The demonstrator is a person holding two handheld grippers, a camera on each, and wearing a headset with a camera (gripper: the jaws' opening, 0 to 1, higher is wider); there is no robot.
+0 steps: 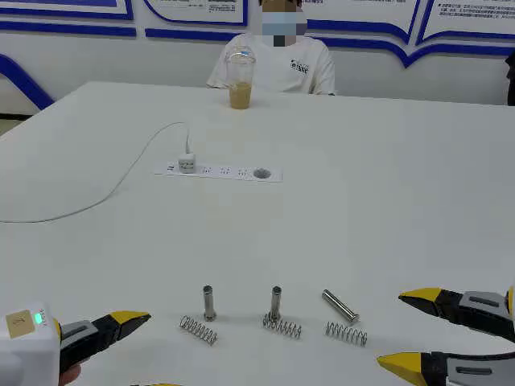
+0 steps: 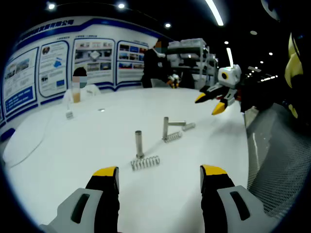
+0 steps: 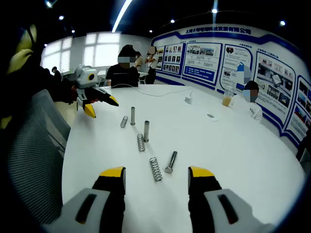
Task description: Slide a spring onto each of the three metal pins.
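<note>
Two metal pins stand upright on the white table (image 1: 386, 185), the left pin (image 1: 208, 301) and the middle pin (image 1: 276, 303). The right pin (image 1: 340, 305) lies on its side. A loose spring lies in front of each: left spring (image 1: 198, 329), middle spring (image 1: 282, 326), right spring (image 1: 346, 334). My left gripper (image 1: 145, 351) is open at the bottom left, apart from the left spring (image 2: 145, 162). My right gripper (image 1: 392, 330) is open, just right of the right spring (image 3: 155, 169) and the lying pin (image 3: 171, 162). Nothing is between either pair of jaws.
A white power strip (image 1: 219, 170) with a plugged-in adapter and a trailing cable lies mid-table. A plastic cup (image 1: 241, 80) of tan drink stands at the far edge in front of a seated person. A grey mesh chair (image 3: 34, 145) is close to the table's near side.
</note>
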